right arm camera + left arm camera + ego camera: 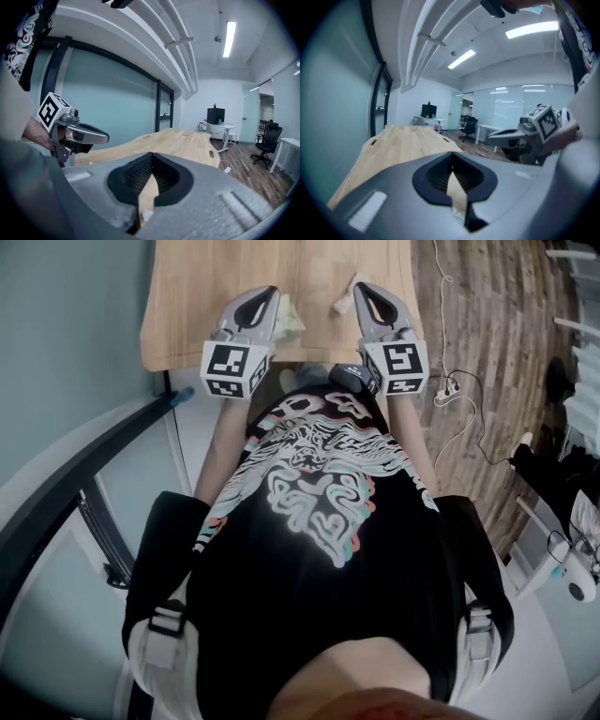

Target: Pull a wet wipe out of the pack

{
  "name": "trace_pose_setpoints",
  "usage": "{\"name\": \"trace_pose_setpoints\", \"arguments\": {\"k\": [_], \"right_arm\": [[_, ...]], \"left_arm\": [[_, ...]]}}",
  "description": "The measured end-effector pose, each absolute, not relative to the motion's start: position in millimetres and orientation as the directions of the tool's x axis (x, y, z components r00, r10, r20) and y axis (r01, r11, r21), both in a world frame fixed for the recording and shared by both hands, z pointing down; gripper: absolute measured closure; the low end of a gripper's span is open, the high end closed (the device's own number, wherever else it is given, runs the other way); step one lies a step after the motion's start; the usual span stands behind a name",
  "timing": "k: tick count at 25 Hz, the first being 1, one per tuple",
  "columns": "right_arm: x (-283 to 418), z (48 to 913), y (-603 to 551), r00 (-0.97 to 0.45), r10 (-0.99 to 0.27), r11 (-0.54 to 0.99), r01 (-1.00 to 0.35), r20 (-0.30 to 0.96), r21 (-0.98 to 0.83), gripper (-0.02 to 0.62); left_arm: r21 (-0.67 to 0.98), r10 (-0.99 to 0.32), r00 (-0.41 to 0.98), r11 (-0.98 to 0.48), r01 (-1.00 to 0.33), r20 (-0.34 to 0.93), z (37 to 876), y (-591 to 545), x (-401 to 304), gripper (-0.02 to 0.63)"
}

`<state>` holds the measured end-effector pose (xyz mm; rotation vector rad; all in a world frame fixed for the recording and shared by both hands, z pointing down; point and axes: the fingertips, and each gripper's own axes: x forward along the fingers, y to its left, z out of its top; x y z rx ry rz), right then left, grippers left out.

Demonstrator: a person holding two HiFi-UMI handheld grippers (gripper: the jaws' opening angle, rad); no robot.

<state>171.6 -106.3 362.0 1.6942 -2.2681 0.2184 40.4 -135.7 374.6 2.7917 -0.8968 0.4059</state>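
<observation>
Head view: left gripper (271, 291), right gripper (359, 286) both clenched over table (202, 287); pack (292, 319) nr left one.

wooden table (234, 277), plank floor (487, 334), ceiling lights (229, 37)

Table (281, 277): light wood top with a pale grain, its near edge toward me. I note narrow slot cut-outs (372, 142) close to its long edges. A pale green pack (292, 320) lies at the near edge, partly covered from above. A small white piece (341, 305) shows near it, apart. I cannot tell whether it rests on the wood.
</observation>
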Motion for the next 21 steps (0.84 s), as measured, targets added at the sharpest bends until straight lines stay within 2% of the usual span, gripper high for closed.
{"name": "trace_pose_setpoints", "arguments": {"k": [13, 21], "right_arm": [[176, 359, -111, -0.227, -0.917, 0.255, -0.966, 0.328, 0.047, 0.597], [180, 362, -114, -0.194, -0.919, 0.225, -0.973, 0.344, 0.051, 0.597]], "left_arm": [[0.008, -0.515, 0.796, -0.838, -0.545, 0.318, 367, -127, 45, 0.615], [-0.016, -0.545, 0.778, -0.822, -0.569, 0.312, 367, -137, 32, 0.615]]}}
